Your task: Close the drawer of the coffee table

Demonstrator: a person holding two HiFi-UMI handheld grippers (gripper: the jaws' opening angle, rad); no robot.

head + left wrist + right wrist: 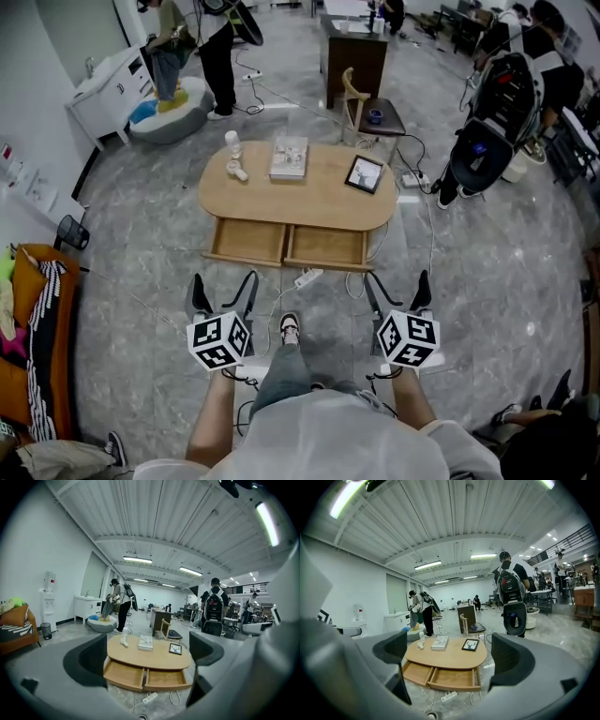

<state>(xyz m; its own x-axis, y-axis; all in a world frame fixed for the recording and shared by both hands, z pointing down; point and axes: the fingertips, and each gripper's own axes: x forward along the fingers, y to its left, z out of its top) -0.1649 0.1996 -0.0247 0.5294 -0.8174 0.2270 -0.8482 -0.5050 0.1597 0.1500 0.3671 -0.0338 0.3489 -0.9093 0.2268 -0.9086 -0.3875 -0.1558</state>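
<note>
An oval wooden coffee table (298,197) stands ahead on the grey floor, with two drawers pulled out toward me: the left drawer (247,241) and the right drawer (325,247), both empty inside. The same table (154,656) shows between the jaws in the left gripper view, and again as the table (450,656) in the right gripper view. My left gripper (225,292) is open, well short of the drawers. Level with it, my right gripper (398,290) is also open. Neither touches anything.
On the tabletop lie a book (289,157), a framed picture (365,174) and a white bottle (232,143). A white power strip (307,277) with cables lies on the floor before the drawers. A chair (370,114) stands behind the table; people stand around the room.
</note>
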